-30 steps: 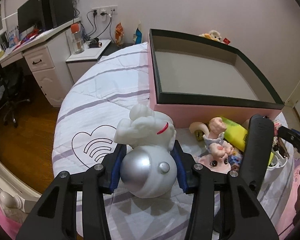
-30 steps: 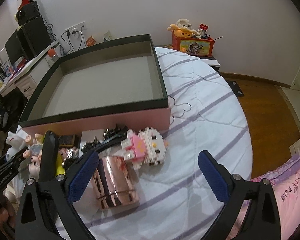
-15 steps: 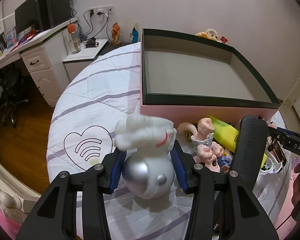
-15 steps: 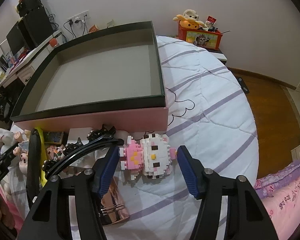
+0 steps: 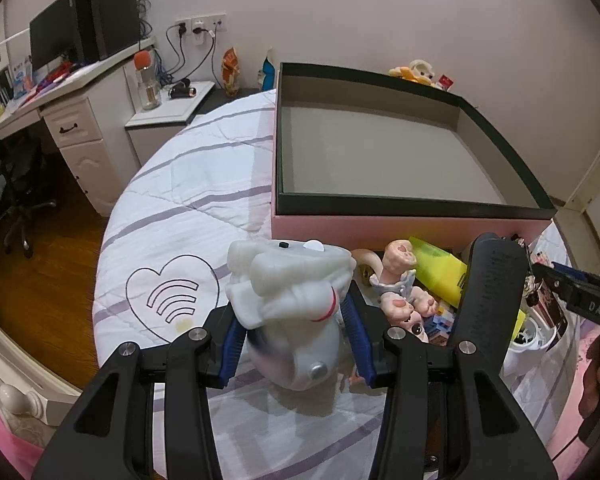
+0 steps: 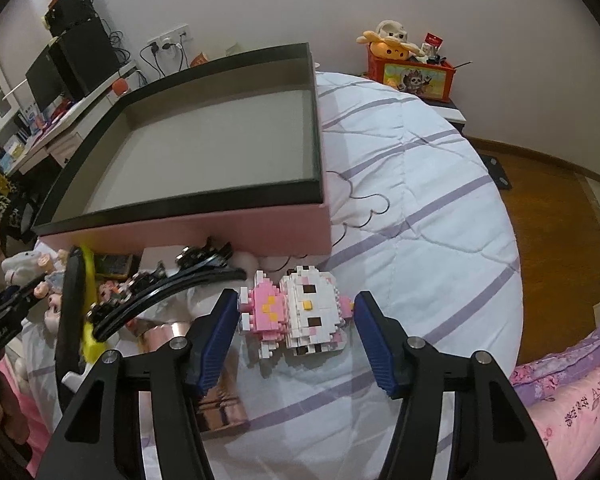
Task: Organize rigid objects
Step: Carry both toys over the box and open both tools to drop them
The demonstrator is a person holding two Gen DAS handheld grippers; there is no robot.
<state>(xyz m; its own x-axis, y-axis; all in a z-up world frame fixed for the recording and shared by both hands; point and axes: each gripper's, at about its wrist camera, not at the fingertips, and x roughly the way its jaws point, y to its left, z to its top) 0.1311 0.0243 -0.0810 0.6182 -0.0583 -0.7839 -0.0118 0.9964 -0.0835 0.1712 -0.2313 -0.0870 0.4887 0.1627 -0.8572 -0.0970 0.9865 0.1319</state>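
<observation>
Right fingers [image 6: 294, 334] narrowed, now clamping block cat [image 6: 300, 312]; left fingers [image 5: 292, 344] gripping astronaut figure [image 5: 288, 308].

A home bedroom: quilted bed [image 6: 420, 184] (striped cover), white desk [image 5: 72, 120] with monitor [image 5: 52, 42], wooden floor [image 6: 560, 200].

White astronaut figure [image 5: 292, 312], silver helmet down, tipped over on bed. Pink-white brick cat [image 6: 296, 312] lying before empty pink box [image 6: 204, 228].
</observation>
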